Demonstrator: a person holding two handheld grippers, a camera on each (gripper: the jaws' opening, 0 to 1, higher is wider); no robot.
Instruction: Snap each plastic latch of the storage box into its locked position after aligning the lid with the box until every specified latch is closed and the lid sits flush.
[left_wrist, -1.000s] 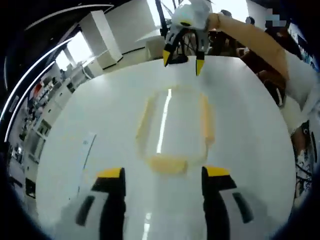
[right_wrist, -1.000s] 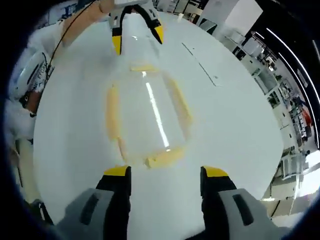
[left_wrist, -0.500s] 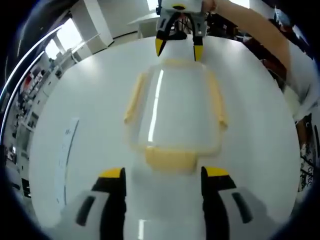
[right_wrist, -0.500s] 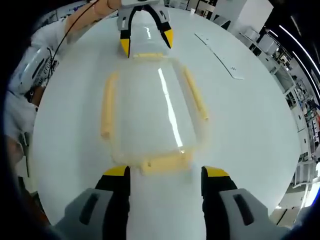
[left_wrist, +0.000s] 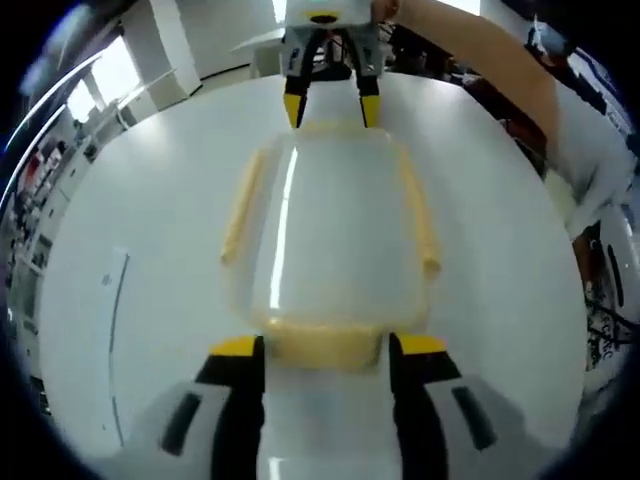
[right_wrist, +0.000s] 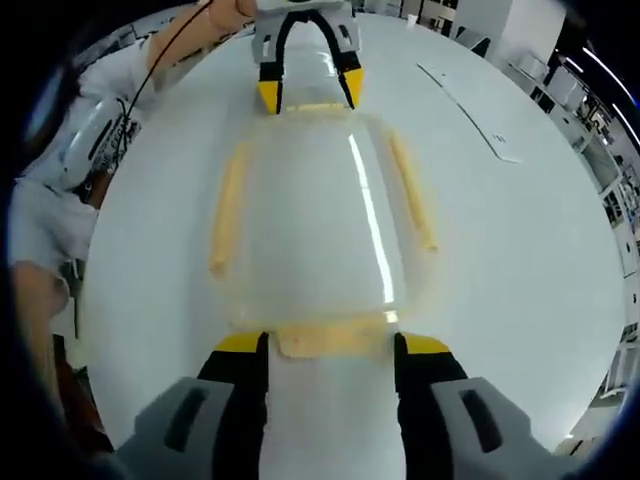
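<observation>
Change since a second ago: both grippers have closed in on the storage box (left_wrist: 330, 240); it now looms larger in both views, and each near end latch has slid down between that view's own jaws.
Box: clear, lid on, resting on the white round table (left_wrist: 150, 200), centre of both views.
Left gripper (left_wrist: 322, 350): jaws spread wide, straddling the near end latch (left_wrist: 325, 345) at 6 o'clock; whether the tips touch it, cannot tell.
Right gripper (right_wrist: 325, 348): jaws wide too, its own end latch (right_wrist: 330, 338) lying between the tips at 6 o'clock.
Side latches: long yellow latch (left_wrist: 240, 205) at 9 o'clock and another (left_wrist: 420, 215) at 3 o'clock in the left gripper view.
Left gripper view extras: right gripper at 12 o'clock, tips at the far end of the lid; a person's forearm (left_wrist: 470, 60) toward 1 o'clock; a thin strip (left_wrist: 112, 300) flat on the table at 9 o'clock.
Right gripper view extras: left gripper (right_wrist: 308, 95) at 12 o'clock, jaws apart over the far latch; a person's clothing (right_wrist: 70, 150) at 10 o'clock; a long flat strip (right_wrist: 470, 105) at 2 o'clock.
</observation>
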